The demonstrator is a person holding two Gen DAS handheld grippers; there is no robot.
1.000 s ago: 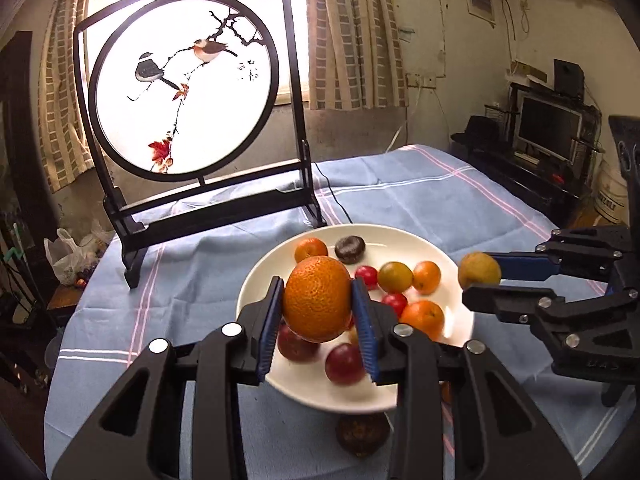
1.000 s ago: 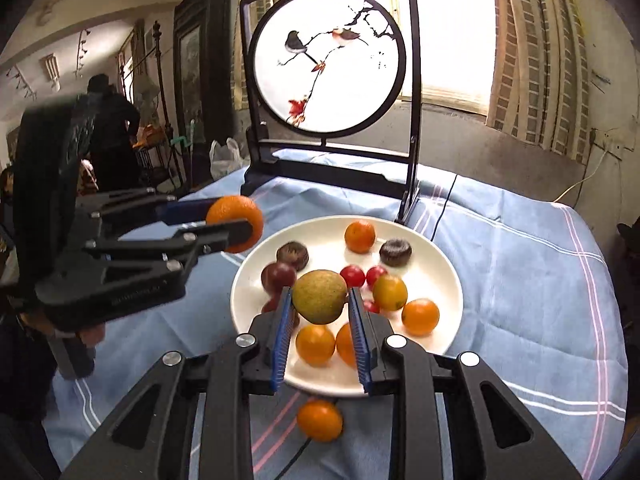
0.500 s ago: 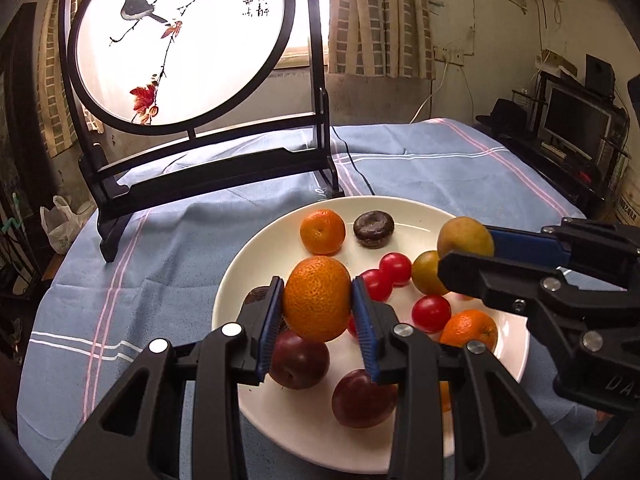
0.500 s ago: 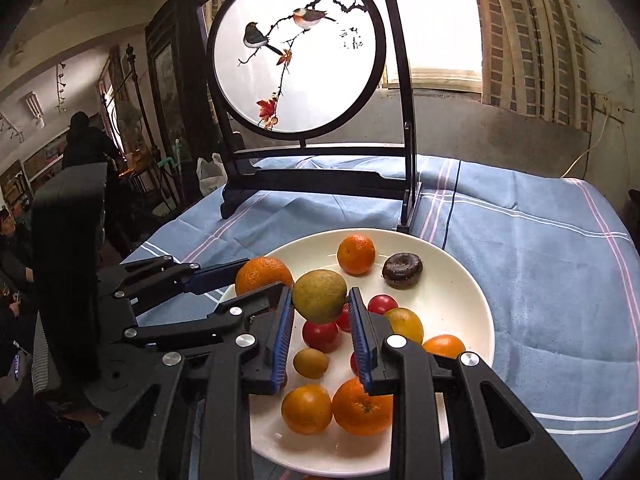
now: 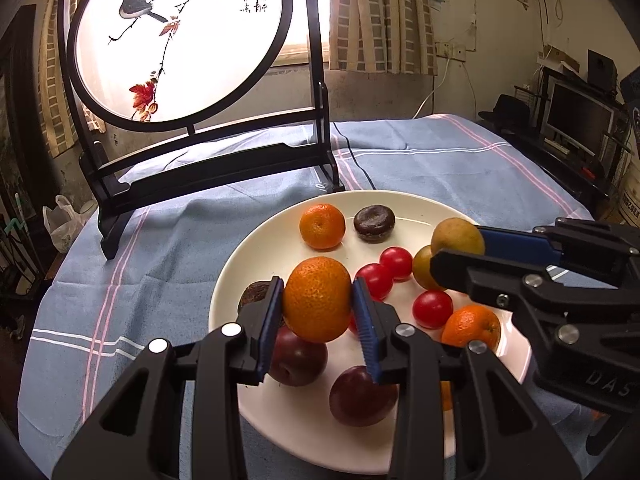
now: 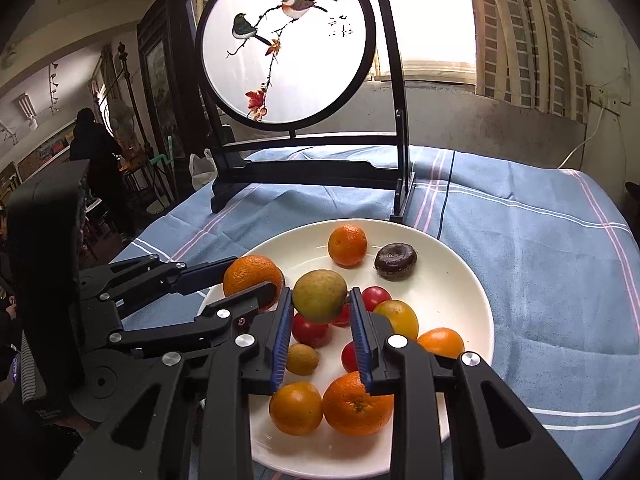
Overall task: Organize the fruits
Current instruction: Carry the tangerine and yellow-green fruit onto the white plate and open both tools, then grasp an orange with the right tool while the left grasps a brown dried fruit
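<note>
- Left wrist view: we see the left gripper (image 5: 318, 300) narrowly open with an orange (image 5: 317, 299) between its blue pads; pads touch both sides of it, so it is gripped.
- The orange sits over the near-left part of the white plate (image 5: 224, 280), just above a dark plum (image 5: 296, 356).
- On the plate: another plum (image 5: 362, 396), three cherry tomatoes (image 5: 396, 263), a small orange (image 5: 322, 226) at the back, a brown donut-like piece (image 5: 375, 223).
- The right gripper (image 5: 460, 256) comes in from the right with a yellow-green pear (image 5: 457, 236) at its tips, over the plate's right side.
- Right wrist view: we see the right gripper (image 6: 320, 300); its jaws have just been opening a little, and the pear (image 6: 319, 296) is between them, above the plate (image 6: 460, 280) centre. A slim gap shows at the right pad; we cannot tell if the pads press.
- The left gripper (image 6: 256, 280) enters from the left with its orange (image 6: 252, 276) at the plate's left rim.
- The plate rests on a blue cloth (image 6: 540, 260), in front of a round bird screen (image 6: 286, 44).
</note>
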